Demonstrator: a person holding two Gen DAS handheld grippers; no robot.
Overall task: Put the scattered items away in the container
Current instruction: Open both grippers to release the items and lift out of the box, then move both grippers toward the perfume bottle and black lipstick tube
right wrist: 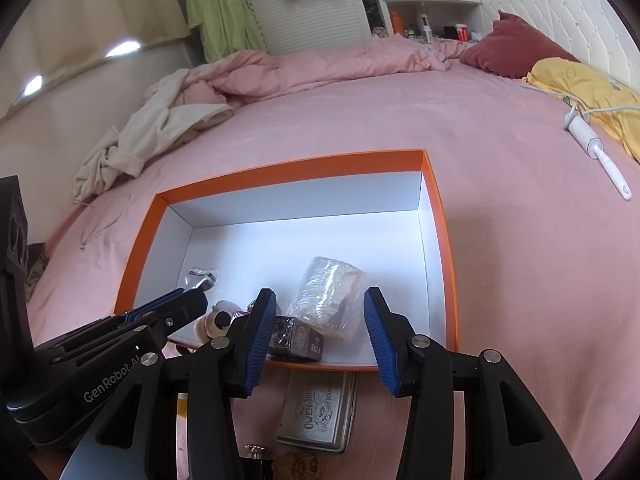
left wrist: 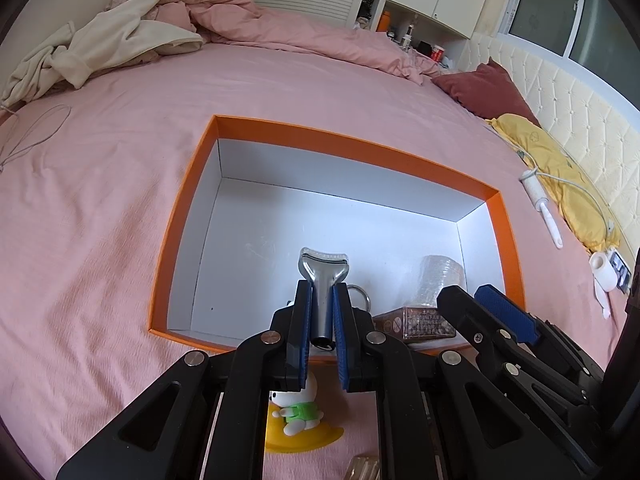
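Observation:
An orange box point(left wrist: 360, 148) with a white inside lies on the pink bed; it also shows in the right wrist view point(right wrist: 440, 216). My left gripper point(left wrist: 322, 300) is shut on a silver metal tool point(left wrist: 324, 276) and holds it over the box's near edge; the tool point(right wrist: 202, 278) and gripper show at left in the right wrist view. My right gripper point(right wrist: 320, 312) is open and empty above the box's near edge. Inside lie a plastic-wrapped roll point(right wrist: 332, 300), a brown packet point(right wrist: 296, 338) and a key ring point(left wrist: 358, 294). A white figure on a yellow base point(left wrist: 298, 412) and a metal tin point(right wrist: 318, 412) lie on the bed outside.
A lint roller point(right wrist: 596, 148), a yellow pillow point(right wrist: 588, 84) and a dark red pillow point(right wrist: 516, 44) lie at right. A crumpled quilt point(right wrist: 300, 68) and cream clothing point(right wrist: 160, 128) lie at the far side. A thin cord point(left wrist: 32, 136) lies left of the box.

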